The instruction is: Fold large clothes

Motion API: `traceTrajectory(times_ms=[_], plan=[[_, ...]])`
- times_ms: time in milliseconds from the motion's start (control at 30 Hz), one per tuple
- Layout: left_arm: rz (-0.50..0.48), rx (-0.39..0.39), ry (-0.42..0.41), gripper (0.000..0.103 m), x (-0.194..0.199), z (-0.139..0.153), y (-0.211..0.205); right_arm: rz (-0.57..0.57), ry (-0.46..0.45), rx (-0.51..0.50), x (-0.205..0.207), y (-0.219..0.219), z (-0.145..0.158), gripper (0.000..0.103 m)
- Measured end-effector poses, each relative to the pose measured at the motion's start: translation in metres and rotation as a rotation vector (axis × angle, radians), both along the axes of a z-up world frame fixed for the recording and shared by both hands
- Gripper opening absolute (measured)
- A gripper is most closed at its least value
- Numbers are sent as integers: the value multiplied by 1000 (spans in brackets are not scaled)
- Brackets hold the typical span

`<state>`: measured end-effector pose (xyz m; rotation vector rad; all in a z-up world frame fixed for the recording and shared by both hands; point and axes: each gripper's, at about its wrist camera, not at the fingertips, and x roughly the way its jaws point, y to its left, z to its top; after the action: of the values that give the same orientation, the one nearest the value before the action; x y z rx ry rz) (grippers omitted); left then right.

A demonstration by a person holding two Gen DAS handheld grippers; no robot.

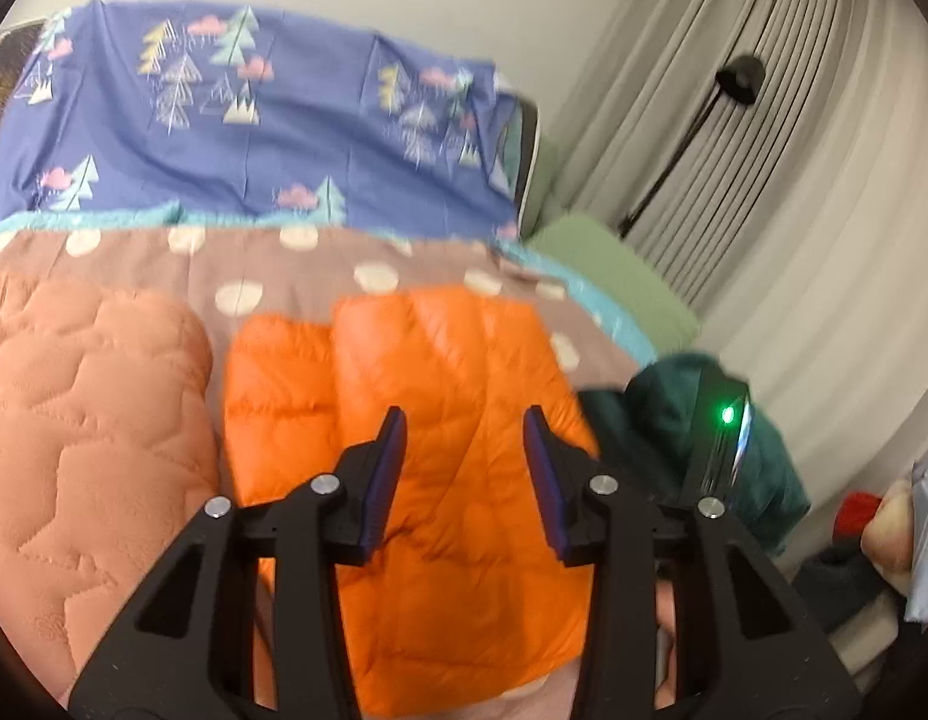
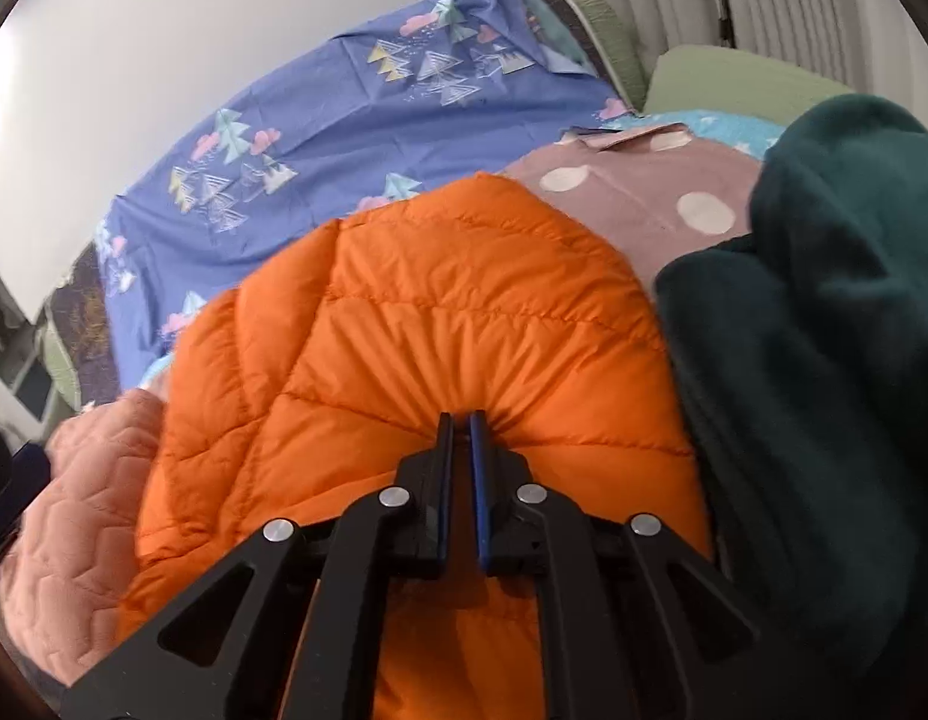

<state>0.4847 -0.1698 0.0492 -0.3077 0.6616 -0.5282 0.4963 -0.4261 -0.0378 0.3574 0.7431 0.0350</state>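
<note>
Orange puffer jacket (image 2: 440, 324) fills the near edge of the bed (image 1: 404, 276), between a pink quilt (image 1: 92, 408) and a dark green garment (image 2: 823, 360). Right gripper (image 2: 462, 420) is clamped on its puckered fabric; left gripper (image 1: 464, 420) hovers above it, jaws spread. No readable writing shows.

I can read no words, labels, brands or numbers on anything in front of me in either view.
</note>
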Motion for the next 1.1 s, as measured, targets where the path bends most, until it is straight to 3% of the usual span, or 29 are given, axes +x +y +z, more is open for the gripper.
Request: traceTrajectory(times_ms=[67,200,333,500,633,667,733,767,800,867,1000,1100], plan=[[10,-2,20,33,10,-9,-7,17,5,3,-1,3,-1,9],[40,-31,145,32,51,-53,-20,33,10,43,1,1,-2,9],[56,25,233,28,67,-93,-25,34,31,44,6,2,-7,7],[66,128,202,28,63,-104,-35,20,45,-21,7,10,-13,6],[69,164,161,28,56,-98,-34,19,44,11,1,8,0,13],[69,162,154,30,53,-93,-33,20,41,17,0,7,4,19],[61,165,138,45,47,-79,-31,23,24,19,-8,8,20,26],[56,162,124,59,41,-70,-30,26,10,13,-13,8,29,28],[56,162,108,64,37,-63,-30,30,-3,8,-16,9,36,30],[64,170,66,67,27,-45,-28,38,-33,1,-26,11,52,43],[96,168,-3,88,4,-7,-14,48,-75,-27,-48,15,83,60],[124,183,-49,97,-16,17,0,53,-102,-63,-68,18,102,78]])
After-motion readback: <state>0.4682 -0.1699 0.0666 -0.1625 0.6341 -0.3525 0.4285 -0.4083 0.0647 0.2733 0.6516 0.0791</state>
